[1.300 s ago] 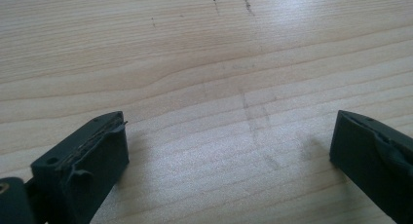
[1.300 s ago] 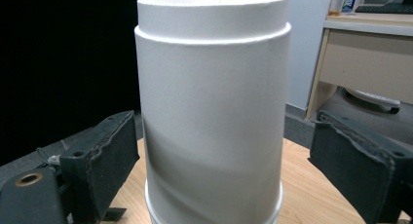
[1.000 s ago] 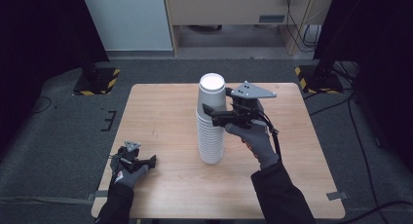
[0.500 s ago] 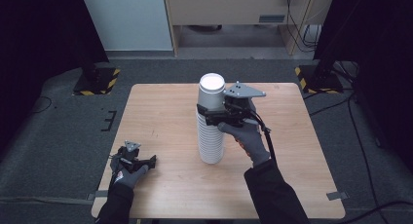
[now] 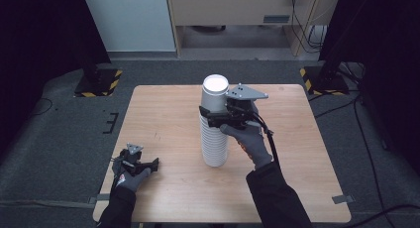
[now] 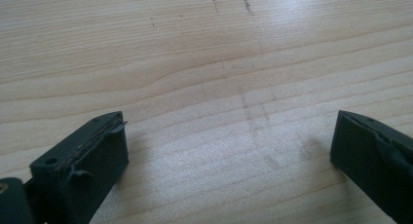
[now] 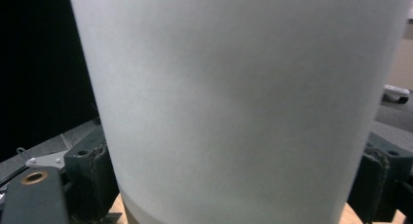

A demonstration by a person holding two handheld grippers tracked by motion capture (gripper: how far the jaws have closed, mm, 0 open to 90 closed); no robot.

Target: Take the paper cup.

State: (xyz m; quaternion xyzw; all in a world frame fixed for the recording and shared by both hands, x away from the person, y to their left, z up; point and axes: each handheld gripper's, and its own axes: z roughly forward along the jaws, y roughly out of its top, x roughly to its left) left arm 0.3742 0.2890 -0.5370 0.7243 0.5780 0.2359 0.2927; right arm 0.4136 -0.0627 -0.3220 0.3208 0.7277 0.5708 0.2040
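Two grippers are in your hands, and between the earlier pictures and now only one of them has moved. Your right gripper [image 5: 214, 117] has come closer to the stack of white paper cups [image 5: 214, 139]: one second ago it was just beside the stack, and now its fingers [image 7: 90, 173] stand on both sides of the top cup [image 7: 238, 102], near the upper part of the stack. In the right gripper view the cup wall sits between the two dark fingers and looks to touch them, so they seem to grip the top cup, but I cannot tell how firmly. Your left gripper [image 5: 143, 164] has stayed at the same place, low on the near left part of the counter [image 5: 163, 119], well apart from the stack. Its fingers [image 6: 92, 156] are wide apart, with only bare wood between them.

The stack stands upright near the middle of the counter. The cups are round and taper toward the bottom, with a matte, slightly grainy paper surface, and their rims make thin rings along the stack. The counter is light wood with fine straight grain and some small dark scratches. The fingers are black blocks with flat inner pads, and a grey three-cornered plate [image 5: 246, 92] lies on top of your right gripper.
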